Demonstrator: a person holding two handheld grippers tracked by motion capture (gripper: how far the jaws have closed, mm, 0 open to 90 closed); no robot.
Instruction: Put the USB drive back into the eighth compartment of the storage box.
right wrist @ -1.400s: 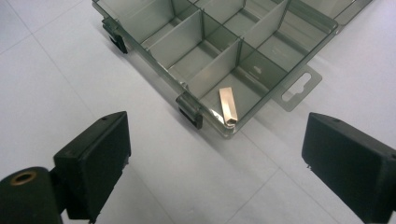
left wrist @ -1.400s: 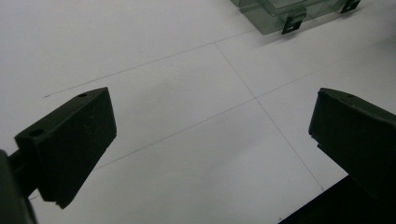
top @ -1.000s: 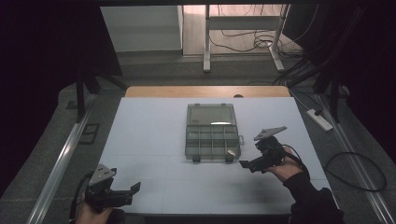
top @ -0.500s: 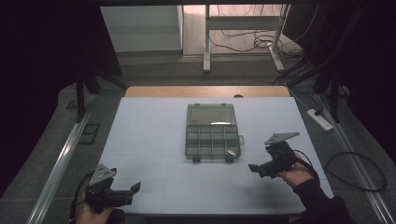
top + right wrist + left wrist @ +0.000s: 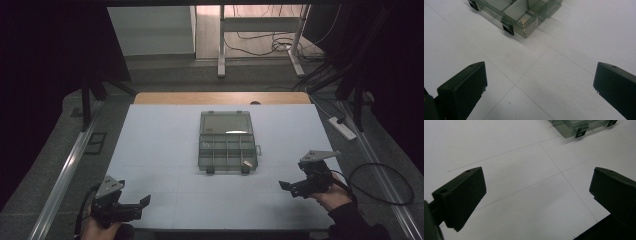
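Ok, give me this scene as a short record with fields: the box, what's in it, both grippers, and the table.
box: clear compartment box, lid open and lying flat on the far side, at mid table
contents: one small pale item in the near right compartment; what it is cannot be told
left gripper: open, holding nothing, at the near left edge
right gripper: open, holding nothing, near right of the box, apart from it
table: white surface with thin grid lines

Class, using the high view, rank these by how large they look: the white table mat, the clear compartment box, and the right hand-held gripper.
1. White table mat, by far the largest.
2. Clear compartment box, open at the middle of the mat.
3. Right hand-held gripper, smallest, even though it sits nearer the camera than the box.
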